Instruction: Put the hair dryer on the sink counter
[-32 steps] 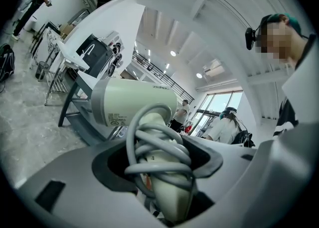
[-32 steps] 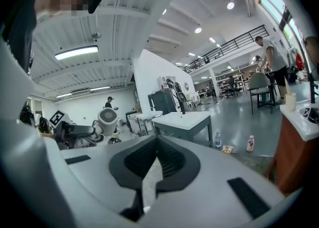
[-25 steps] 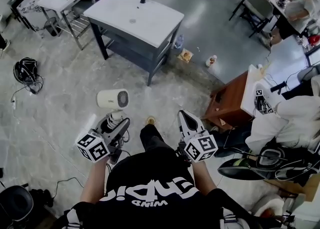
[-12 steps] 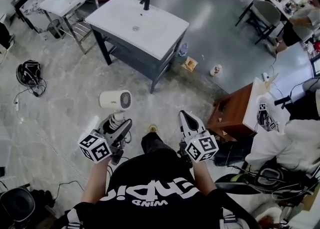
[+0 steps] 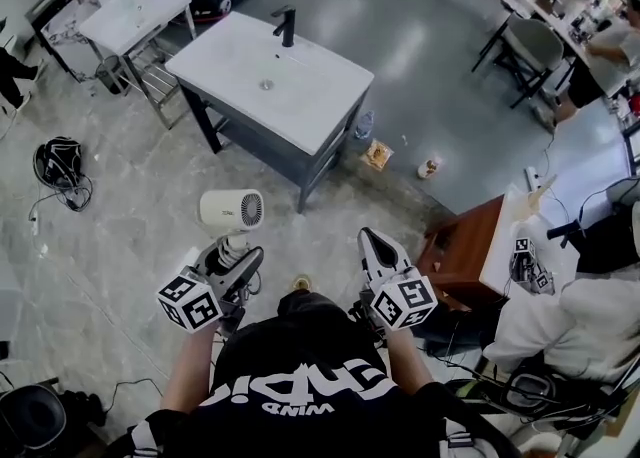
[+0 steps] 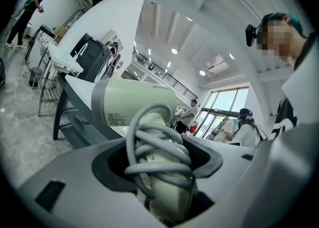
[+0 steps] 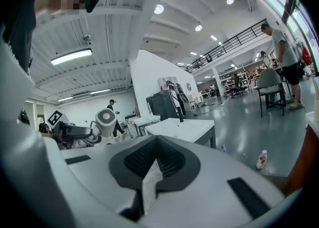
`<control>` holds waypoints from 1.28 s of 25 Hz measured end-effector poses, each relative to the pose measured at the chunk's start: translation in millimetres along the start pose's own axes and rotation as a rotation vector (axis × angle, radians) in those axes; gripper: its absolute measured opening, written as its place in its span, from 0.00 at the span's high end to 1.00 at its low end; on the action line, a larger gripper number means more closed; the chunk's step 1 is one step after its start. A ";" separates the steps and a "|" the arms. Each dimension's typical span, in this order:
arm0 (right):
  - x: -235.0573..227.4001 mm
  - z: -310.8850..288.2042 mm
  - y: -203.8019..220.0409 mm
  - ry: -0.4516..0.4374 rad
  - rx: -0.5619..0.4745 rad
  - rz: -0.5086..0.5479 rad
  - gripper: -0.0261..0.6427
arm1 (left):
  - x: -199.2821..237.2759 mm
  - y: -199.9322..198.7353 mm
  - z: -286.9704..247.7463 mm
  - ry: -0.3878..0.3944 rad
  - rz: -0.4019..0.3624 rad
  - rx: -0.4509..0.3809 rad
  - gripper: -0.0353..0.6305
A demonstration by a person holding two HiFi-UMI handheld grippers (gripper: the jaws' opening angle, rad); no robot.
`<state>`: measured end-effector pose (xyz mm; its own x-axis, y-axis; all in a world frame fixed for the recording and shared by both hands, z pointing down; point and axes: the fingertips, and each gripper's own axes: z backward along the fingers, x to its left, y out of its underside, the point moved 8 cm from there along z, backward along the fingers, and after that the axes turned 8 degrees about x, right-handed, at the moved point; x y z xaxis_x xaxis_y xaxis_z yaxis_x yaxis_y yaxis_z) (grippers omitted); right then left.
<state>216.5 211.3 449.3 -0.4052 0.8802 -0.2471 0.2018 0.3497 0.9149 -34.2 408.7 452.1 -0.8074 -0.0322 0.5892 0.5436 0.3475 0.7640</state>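
Observation:
A cream hair dryer (image 5: 232,211) with its grey cord wound round the handle stands upright in my left gripper (image 5: 232,251), which is shut on the handle. In the left gripper view the hair dryer (image 6: 134,105) fills the middle, and the jaws of the left gripper (image 6: 162,172) clasp the wrapped handle. The white sink counter (image 5: 310,86) with a black faucet (image 5: 287,24) stands ahead on dark legs, apart from the dryer. My right gripper (image 5: 370,239) is held beside it. In its own view the right gripper (image 7: 155,165) is shut on nothing, with the sink counter (image 7: 184,128) beyond.
A small white table (image 5: 135,16) stands left of the sink. A black bag (image 5: 55,161) with cables lies on the floor at left. A brown desk (image 5: 465,236) and a seated person are at right. A bottle (image 5: 430,166) stands on the floor.
The sink counter has come nearer in the head view as the person walks toward it. The hair dryer stays in the left gripper.

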 end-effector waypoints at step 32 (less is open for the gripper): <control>-81.8 -76.3 -33.2 -0.037 0.022 -0.006 0.94 | 31.5 -54.3 -91.2 -0.018 0.005 -0.034 0.51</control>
<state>174.9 103.2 463.6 -0.3734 0.8891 -0.2646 0.2192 0.3617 0.9061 -68.3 303.4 453.1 -0.8086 -0.0136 0.5882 0.5547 0.3156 0.7699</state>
